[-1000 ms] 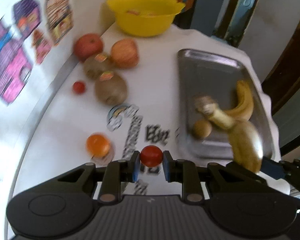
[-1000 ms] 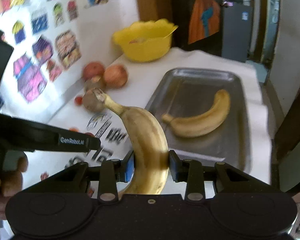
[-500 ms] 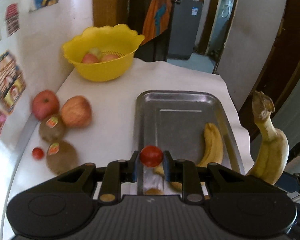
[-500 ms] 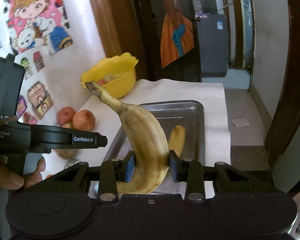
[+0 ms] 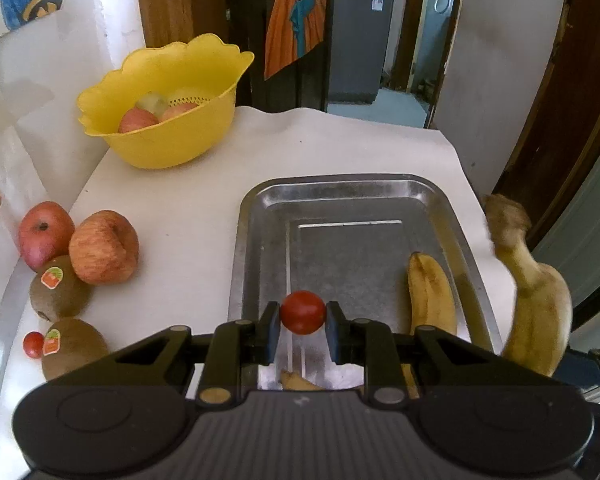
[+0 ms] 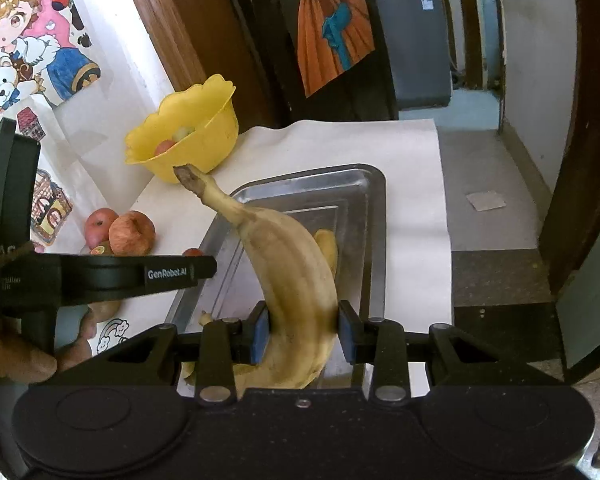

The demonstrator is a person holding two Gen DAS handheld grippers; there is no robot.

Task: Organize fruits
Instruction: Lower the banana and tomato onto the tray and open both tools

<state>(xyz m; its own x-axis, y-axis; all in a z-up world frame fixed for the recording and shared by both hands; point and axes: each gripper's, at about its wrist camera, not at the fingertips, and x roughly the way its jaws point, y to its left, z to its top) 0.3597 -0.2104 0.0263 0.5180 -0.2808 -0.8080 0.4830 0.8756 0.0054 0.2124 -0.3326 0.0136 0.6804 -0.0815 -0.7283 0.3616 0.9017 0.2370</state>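
The left gripper (image 5: 303, 318) is clamped on a small cherry tomato (image 5: 303, 312), carried above the near end of the metal tray (image 5: 260, 208). The right gripper (image 6: 302, 330) is clamped around the middle of a banana (image 6: 296, 280), stem pointing up toward 11 o'clock, also over the tray's near end.

As far as the sorting shows, one banana (image 5: 430, 292) already lies in the tray along its 3 o'clock side, and the yellow bowl (image 5: 172, 140), at 10 o'clock from the tray, holds a few apples (image 5: 138, 120). Both held fruits are not yet set down.

Left on the white table (image 5: 204, 200), at 9 o'clock from the tray, sit two apples (image 5: 104, 246), two kiwis (image 5: 58, 288) with stickers, and another cherry tomato (image 5: 33, 345) touching the nearer kiwi. By my reading the job is perhaps a third done: the carried banana likely joins its mate in the tray, while the loose apples, kiwis and tomato remain to be placed; where the tomatoes belong I cannot tell
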